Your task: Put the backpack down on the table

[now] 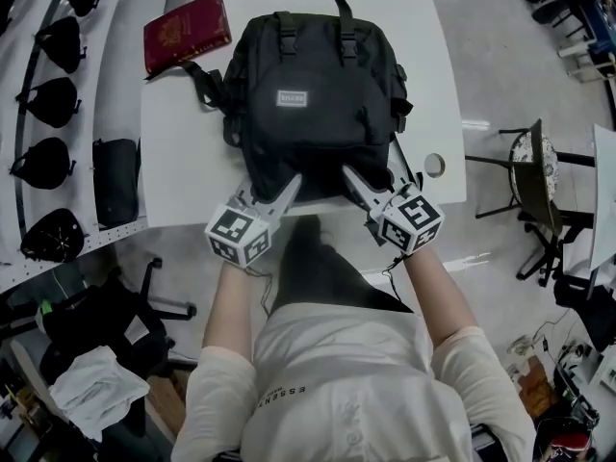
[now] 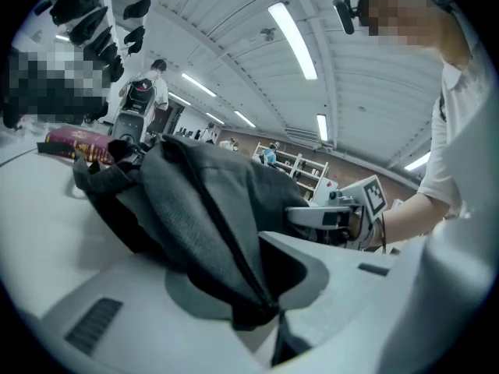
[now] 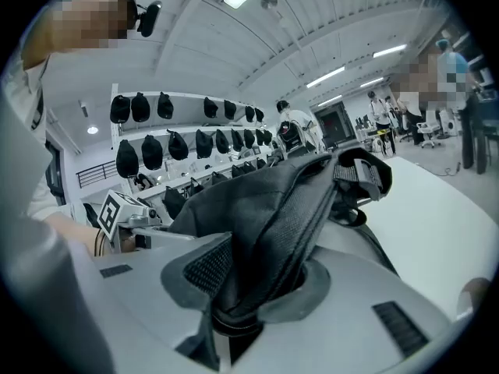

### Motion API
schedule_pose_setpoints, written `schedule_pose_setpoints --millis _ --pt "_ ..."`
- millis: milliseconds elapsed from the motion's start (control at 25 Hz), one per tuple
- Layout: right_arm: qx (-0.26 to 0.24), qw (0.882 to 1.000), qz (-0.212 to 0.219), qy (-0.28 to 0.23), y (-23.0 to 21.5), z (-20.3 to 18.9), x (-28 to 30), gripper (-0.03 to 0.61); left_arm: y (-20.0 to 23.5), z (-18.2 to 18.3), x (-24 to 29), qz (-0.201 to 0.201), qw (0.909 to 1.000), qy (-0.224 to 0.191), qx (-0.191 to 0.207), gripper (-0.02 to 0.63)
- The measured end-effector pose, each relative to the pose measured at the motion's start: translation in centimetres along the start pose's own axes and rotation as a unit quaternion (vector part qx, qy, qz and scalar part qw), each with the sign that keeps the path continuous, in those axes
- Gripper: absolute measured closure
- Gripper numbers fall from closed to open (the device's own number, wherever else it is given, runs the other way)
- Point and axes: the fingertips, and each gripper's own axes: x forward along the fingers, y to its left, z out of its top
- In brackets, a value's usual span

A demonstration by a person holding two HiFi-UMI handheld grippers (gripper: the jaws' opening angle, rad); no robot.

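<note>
A black backpack (image 1: 313, 94) lies flat on the white table (image 1: 183, 162), its straps toward the far edge. My left gripper (image 1: 287, 189) holds the bag's near edge at the left, and my right gripper (image 1: 356, 179) holds it at the right. In the left gripper view, the left gripper (image 2: 238, 275) has a fold of backpack (image 2: 203, 201) fabric with a zip line pinched between its jaws. In the right gripper view, the right gripper (image 3: 257, 291) has a bunched fold of backpack (image 3: 273, 201) fabric wedged between its pads. Each gripper's marker cube shows in the other's view.
A red book (image 1: 186, 32) lies at the table's far left corner, touching a strap. A roll of tape (image 1: 435, 165) sits near the right edge. Black caps (image 1: 53, 94) hang on a rack at the left, above a black pouch (image 1: 115, 181). A chair (image 1: 534, 176) stands at the right.
</note>
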Motion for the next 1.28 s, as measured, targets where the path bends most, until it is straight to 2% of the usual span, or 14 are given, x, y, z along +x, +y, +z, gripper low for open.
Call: schedule_pose_setpoints --millis 320,400,520,560,680,800,1000,1120,1280 --pt "-0.008 0.999 -0.022 0.024 -0.2 -1.9 0.0 0.446 0.3 -1.5 -0.1 -0.007 0.9999 -0.014 0.006 0.533" --pt "-0.010 0.999 -0.031 0.030 -0.3 -2.1 -0.2 0.432 0.3 -1.5 -0.1 0.007 0.9997 -0.017 0.017 0.525" --pt "-0.007 0.998 -0.048 0.026 -0.5 -2.0 -0.6 0.399 0.8 -1.7 -0.4 0.064 0.9976 -0.007 0.027 0.428" --pt "0.000 0.998 -0.054 0.019 -0.6 -1.9 -0.8 0.385 0.9 -1.7 -0.5 0.081 0.9964 -0.004 0.026 0.364" --pt "0.010 0.997 -0.076 0.005 -0.7 -1.7 -1.6 0.334 1.4 -1.3 -1.4 0.115 0.9931 -0.021 0.004 0.277" --pt "-0.004 0.995 -0.102 0.002 -0.9 -1.5 -2.7 0.325 1.6 -0.9 -2.8 0.136 0.9902 -0.029 -0.008 0.268" --pt "-0.017 0.993 -0.121 0.001 -0.8 -0.6 -4.8 0.325 0.0 0.0 -6.0 0.162 0.9859 -0.035 0.020 0.268" --pt "-0.041 0.990 -0.133 -0.016 -0.3 1.3 -6.3 0.325 -1.8 2.5 -7.3 0.152 0.9857 -0.062 0.038 0.269" --pt "-0.073 0.991 -0.112 -0.026 2.0 3.6 -7.3 0.325 -4.4 5.3 -8.0 0.122 0.9885 -0.069 0.056 0.271"
